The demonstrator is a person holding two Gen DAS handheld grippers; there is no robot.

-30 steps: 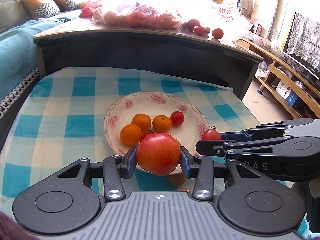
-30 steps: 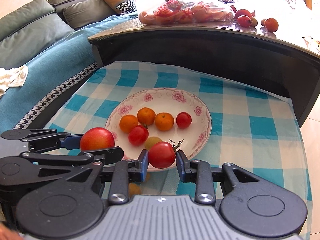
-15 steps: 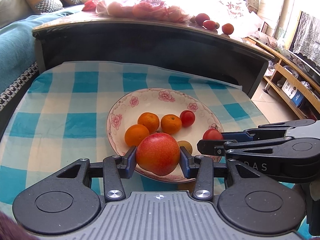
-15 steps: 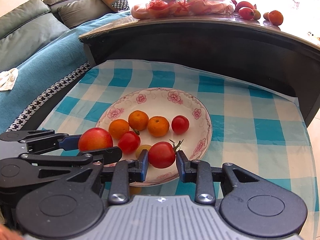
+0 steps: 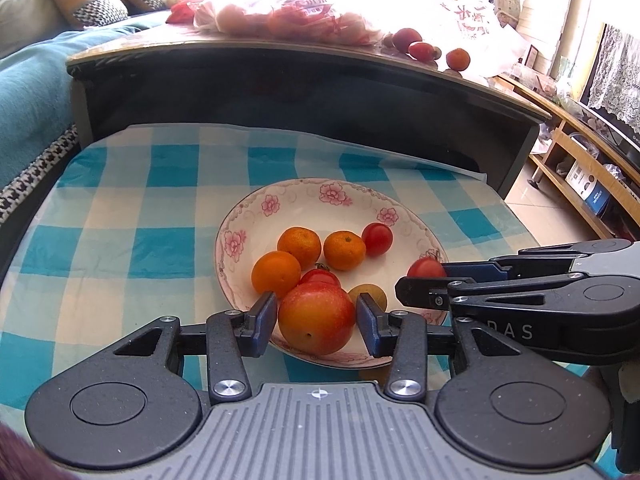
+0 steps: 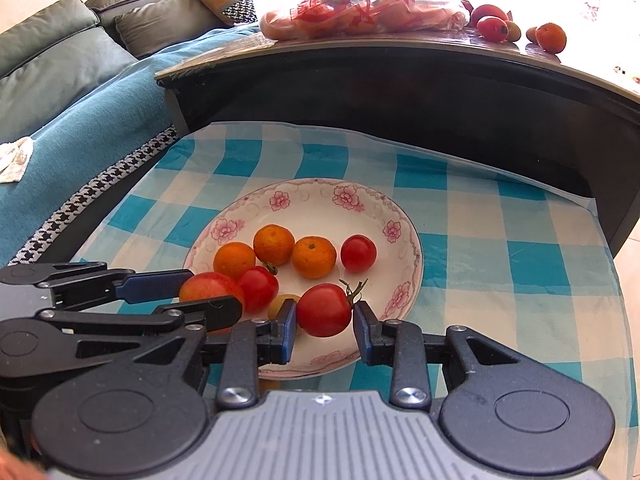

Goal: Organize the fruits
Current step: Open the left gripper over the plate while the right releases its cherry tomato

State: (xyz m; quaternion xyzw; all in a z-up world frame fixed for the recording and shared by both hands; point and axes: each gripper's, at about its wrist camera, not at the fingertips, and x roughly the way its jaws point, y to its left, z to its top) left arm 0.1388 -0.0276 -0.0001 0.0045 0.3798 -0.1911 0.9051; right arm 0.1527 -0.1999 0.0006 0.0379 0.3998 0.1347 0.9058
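A white floral plate (image 5: 304, 200) (image 6: 404, 264) sits on the blue checked cloth and holds three oranges (image 5: 299, 247), small tomatoes (image 5: 377, 239) and a yellow fruit (image 5: 374, 294). My left gripper (image 5: 317, 318) holds a red-orange apple (image 5: 316, 318) over the plate's near rim; its jaws look slightly parted beside it. My right gripper (image 6: 325, 316) holds a red tomato (image 6: 324, 310) with a green stem over the plate, with small gaps at the pads. Each gripper shows in the other's view.
A dark raised table edge (image 5: 320, 60) runs behind the cloth, carrying a plastic bag of fruit (image 6: 360, 12) and loose fruits (image 5: 420, 50). A teal-covered sofa (image 6: 80, 112) lies left. Wooden shelves (image 5: 580, 152) stand right.
Both grippers moved forward over the plate with their fruits and lowered them into it. The jaws of both have widened slightly around the apple and the tomato.
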